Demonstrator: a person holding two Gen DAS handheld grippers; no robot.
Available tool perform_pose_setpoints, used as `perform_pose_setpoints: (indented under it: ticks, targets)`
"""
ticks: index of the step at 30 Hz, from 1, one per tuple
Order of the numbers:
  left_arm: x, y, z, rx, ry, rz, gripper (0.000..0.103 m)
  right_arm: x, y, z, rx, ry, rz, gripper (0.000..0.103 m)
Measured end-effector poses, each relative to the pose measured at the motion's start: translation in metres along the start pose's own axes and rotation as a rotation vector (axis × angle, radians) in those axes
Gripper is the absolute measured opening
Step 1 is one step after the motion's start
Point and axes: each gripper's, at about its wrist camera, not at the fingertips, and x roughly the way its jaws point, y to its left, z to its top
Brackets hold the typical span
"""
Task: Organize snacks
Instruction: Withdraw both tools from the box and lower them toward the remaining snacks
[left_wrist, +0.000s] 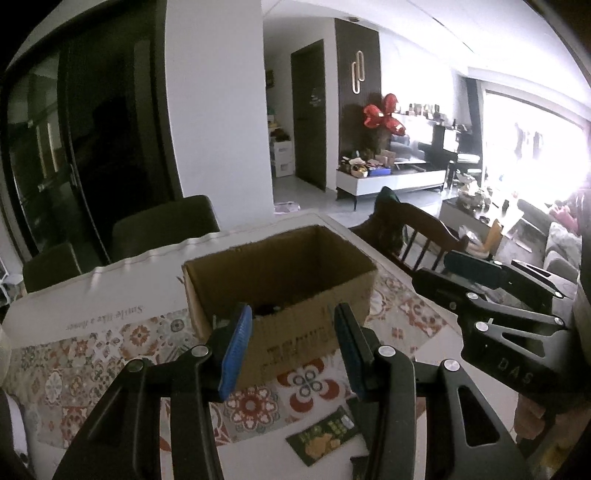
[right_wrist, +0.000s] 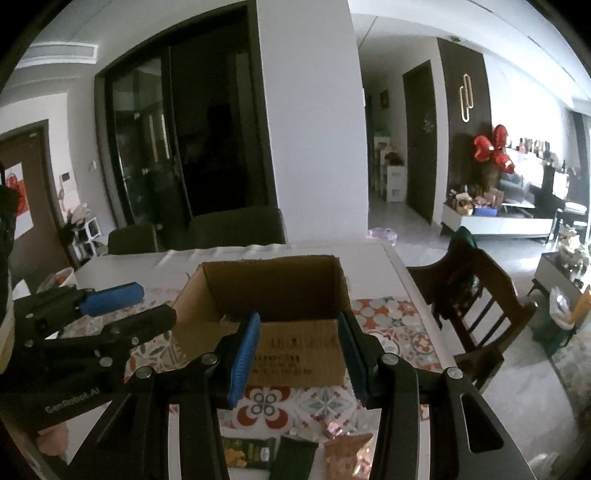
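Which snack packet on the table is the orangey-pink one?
The rightmost packet, in front of the cardboard box. It looks orange-pink and crinkly; the dark green packet with yellow print and the plain dark packet lie to its left.

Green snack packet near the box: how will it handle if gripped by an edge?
The green snack packet lies flat on the tablecloth, so probably thin, light and floppy. Its film looks smooth, so it may slide rather than lift.
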Motion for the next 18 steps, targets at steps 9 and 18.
perform_pose_setpoints:
  ticks: [9, 18]
  targets:
    - [-0.020, -0.007, -0.046, 0.071, -0.019, 0.016, 0.046, -0.013, 0.008, -0.046, 0.042, 0.033, 0.001, 0.045]
    - [-0.018, -0.011, -0.090, 0.146, 0.019, -0.026, 0.046, -0.016, 0.010, -0.092, 0.121, 0.118, -0.035, 0.045]
